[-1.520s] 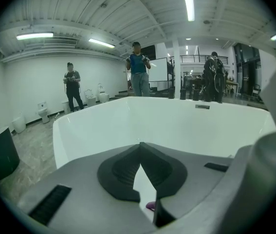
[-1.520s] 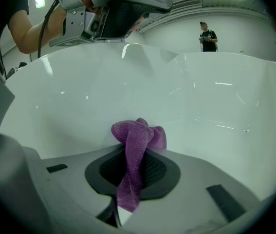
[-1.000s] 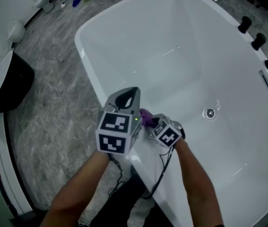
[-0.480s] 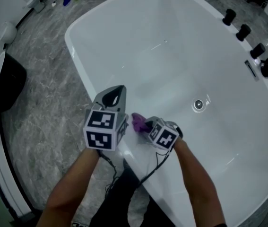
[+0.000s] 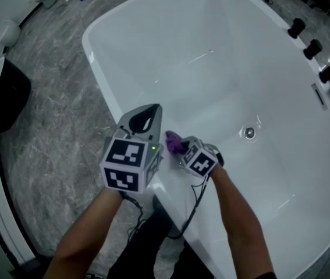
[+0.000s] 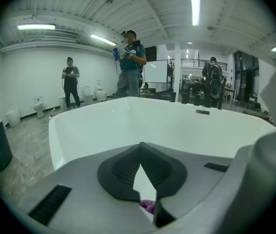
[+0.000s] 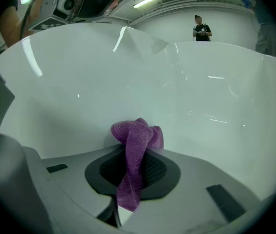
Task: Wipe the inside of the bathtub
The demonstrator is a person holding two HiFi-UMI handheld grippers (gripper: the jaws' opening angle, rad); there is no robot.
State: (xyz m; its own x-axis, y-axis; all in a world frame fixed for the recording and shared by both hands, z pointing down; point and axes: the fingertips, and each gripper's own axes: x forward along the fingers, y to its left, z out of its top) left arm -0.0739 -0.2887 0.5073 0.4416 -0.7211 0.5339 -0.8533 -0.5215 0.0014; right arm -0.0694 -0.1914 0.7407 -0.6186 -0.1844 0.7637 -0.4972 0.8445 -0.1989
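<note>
Cloth stays on near wall as bathtub wipe has barely begun

Grey marbled floor (image 5: 54,115) fills the left of the head view, beside the white bathtub (image 5: 223,45). Over the tub's near rim the left gripper (image 5: 144,120) hovers with its jaws brought together at the tips and nothing between them. Its own view looks across the tub to the far wall, and a scrap of purple shows through the gap lower down. Just to its right, the purple cloth (image 5: 174,139) is pinched in the closed jaws of the right gripper (image 5: 181,149). The bunched end of the cloth is pressed to the inner wall just under that rim. The right gripper view shows the fabric running down between the pads, with its folded head against smooth white enamel. Over the last second the cloth has shifted only slightly along this one patch of wall, and both hands have kept their places. Further right the drain (image 5: 249,133) sits on the tub floor, well apart from the cloth, and black taps (image 5: 312,49) line the far rim. Judged from this, the wipe is at an early stage. The far walls and the floor round the drain appear still to be done, and reaching them will likely call for a long lean in with the right arm
</note>
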